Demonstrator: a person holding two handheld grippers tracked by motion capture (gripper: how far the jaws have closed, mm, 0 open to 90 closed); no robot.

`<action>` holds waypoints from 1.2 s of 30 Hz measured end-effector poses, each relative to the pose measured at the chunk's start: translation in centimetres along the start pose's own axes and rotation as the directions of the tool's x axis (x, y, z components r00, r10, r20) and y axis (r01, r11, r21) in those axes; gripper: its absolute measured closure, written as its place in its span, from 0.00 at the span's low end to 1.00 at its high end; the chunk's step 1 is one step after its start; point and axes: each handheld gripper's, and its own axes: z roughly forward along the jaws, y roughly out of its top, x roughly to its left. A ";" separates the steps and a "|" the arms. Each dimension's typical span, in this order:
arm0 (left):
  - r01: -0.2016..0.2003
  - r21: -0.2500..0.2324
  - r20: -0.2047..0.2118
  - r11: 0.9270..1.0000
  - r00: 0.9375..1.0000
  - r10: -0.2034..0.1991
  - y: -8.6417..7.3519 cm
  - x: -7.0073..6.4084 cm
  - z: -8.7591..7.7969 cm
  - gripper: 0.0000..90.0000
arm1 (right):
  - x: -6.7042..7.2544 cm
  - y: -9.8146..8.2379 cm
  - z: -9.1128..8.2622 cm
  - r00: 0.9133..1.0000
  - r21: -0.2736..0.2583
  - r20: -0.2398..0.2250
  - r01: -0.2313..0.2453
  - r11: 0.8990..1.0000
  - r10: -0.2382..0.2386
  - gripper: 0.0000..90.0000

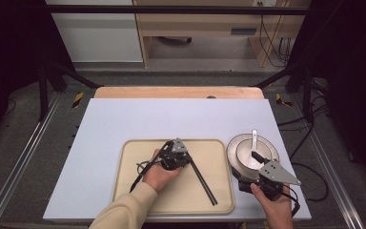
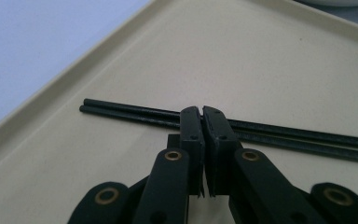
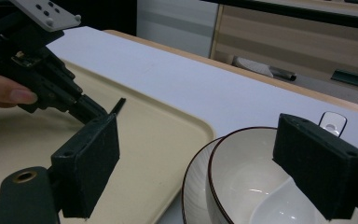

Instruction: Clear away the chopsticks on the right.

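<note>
Two thin black chopsticks [image 1: 201, 175] lie side by side on a beige tray [image 1: 131, 176], lower centre. The left gripper [image 2: 202, 112] is closed at their upper ends. The right gripper [image 3: 196, 163] stands open over a white bowl [image 3: 242, 163].

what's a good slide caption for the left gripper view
Left gripper shut over two thin black chopsticks on a beige plastic tray.

Chopsticks [image 1: 203, 175] lie on the tray [image 1: 132, 168]; right of it, a spoon [image 1: 254, 141] in the bowl [image 1: 245, 151] on a plate [image 1: 232, 144].
</note>
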 end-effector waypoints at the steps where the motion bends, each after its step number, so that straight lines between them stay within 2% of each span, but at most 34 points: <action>1: -0.002 -0.004 0.003 1.000 1.000 0.002 0.2 0.0 0.3 0.96 | 0.0 0.0 0.0 1.000 0.003 0.000 0.002 1.000 -0.002 0.16; 6: -0.011 -0.014 0.018 1.000 1.000 0.012 1.0 -0.2 1.3 0.97 | -0.1 -0.3 0.0 1.000 0.008 0.001 -0.003 1.000 0.003 0.17; 7: -0.001 -0.022 0.015 1.000 1.000 0.001 1.0 -0.3 1.4 0.97 | -0.1 -0.3 0.0 1.000 0.010 0.001 -0.007 1.000 0.007 0.17; 8: -0.011 -0.015 0.016 1.000 1.000 0.011 1.1 -0.3 1.5 0.97 | -0.1 -0.3 0.0 1.000 0.010 0.001 -0.006 1.000 0.006 0.17; 10: 0.005 -0.029 0.025 1.000 1.000 -0.004 1.3 -0.6 1.9 0.97 | -0.1 -0.3 0.0 1.000 0.013 0.002 -0.003 1.000 0.003 0.17; 13: -0.007 -0.029 0.033 1.000 0.999 0.008 1.6 -0.9 2.1 0.97 | 0.0 -0.3 0.0 1.000 0.017 0.000 0.000 1.000 0.000 0.17; 19: -0.049 -0.005 0.067 0.999 0.997 0.049 1.5 -1.9 1.1 0.98 | -0.1 -0.4 -0.1 1.000 0.014 0.004 -0.007 1.000 0.007 0.18; 25: -0.090 0.014 0.119 0.996 0.989 0.088 1.0 -3.4 -0.1 0.98 | 0.0 -0.4 0.0 1.000 0.017 0.002 -0.001 1.000 0.001 0.18; 31: -0.104 0.020 0.136 0.994 0.986 0.100 1.0 -4.0 0.4 0.98 | 0.1 -0.4 -0.1 1.000 0.021 0.001 0.000 1.000 0.000 0.18; 36: -0.105 0.019 0.135 0.994 0.986 0.102 1.0 -4.4 0.8 0.99 | 0.0 -0.5 -0.1 1.000 0.018 0.000 0.002 1.000 -0.002 0.18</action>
